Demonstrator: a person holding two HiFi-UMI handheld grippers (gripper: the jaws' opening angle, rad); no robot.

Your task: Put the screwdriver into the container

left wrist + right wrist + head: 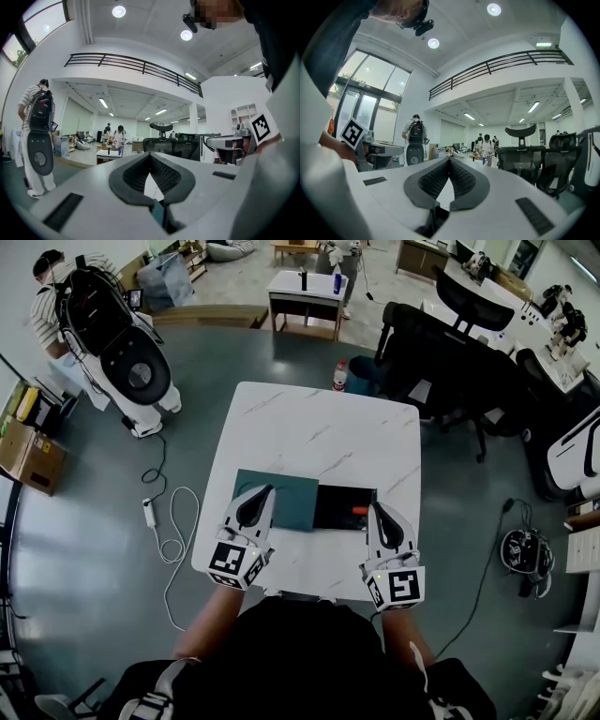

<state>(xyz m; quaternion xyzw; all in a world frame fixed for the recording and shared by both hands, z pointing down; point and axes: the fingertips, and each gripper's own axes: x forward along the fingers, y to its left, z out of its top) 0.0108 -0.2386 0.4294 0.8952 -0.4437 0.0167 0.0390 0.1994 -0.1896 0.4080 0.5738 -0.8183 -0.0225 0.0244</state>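
A black open container lies on the white marble table, with a teal flat lid at its left side. An orange screwdriver handle shows inside the container at its right end. My left gripper hovers over the teal lid, shut and empty. My right gripper hangs over the container's right edge, also shut with nothing in it. Both gripper views point level across the room; the left gripper and the right gripper show ribbed pads meeting at the tips.
A white robot and a person in a striped shirt stand at the far left. Black office chairs crowd the far right. A bottle stands on the floor behind the table, and a white cable lies at its left.
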